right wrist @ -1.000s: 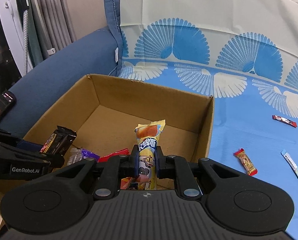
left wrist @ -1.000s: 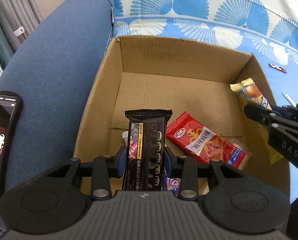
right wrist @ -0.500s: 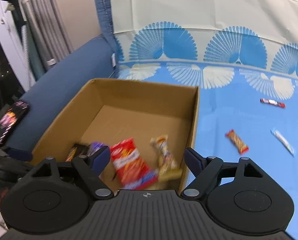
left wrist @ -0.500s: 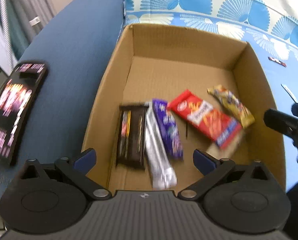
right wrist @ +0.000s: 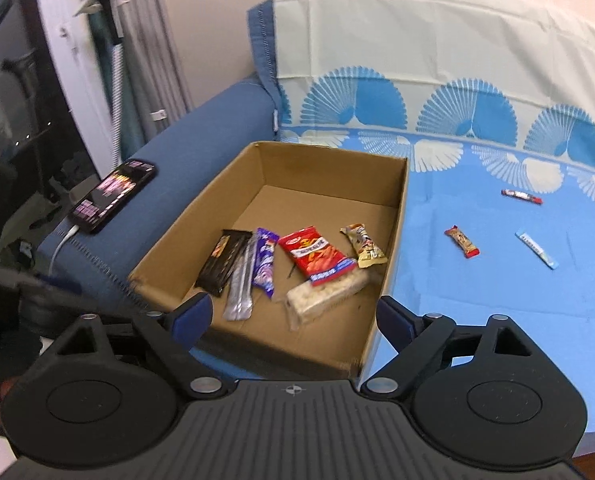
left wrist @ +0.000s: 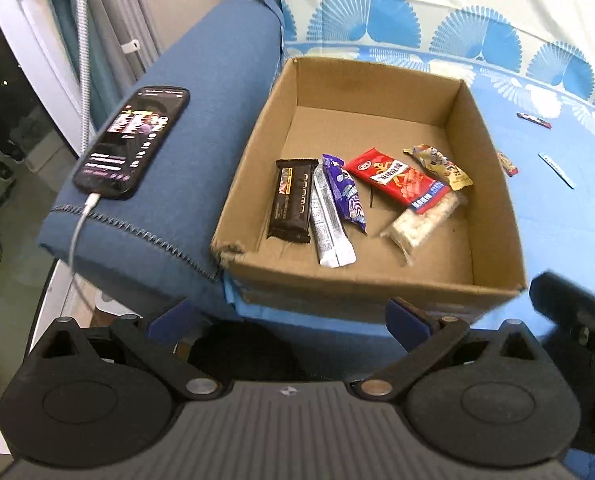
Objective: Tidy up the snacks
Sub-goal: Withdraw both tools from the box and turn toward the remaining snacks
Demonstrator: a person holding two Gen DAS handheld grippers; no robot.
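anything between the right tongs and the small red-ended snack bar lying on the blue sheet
Nothing visible does. The right tongs are empty, jaws opening, over the cardboard box's near corner. The snack bar lies on open blue sheet right of the box, nothing touching it.

Blue sofa (right wrist: 201,152), fan-print cover (right wrist: 477,128) over seat and back. Peach wall (right wrist: 217,20) behind. Grey curtains (left wrist: 129,12), dark window (left wrist: 1,92) at left.
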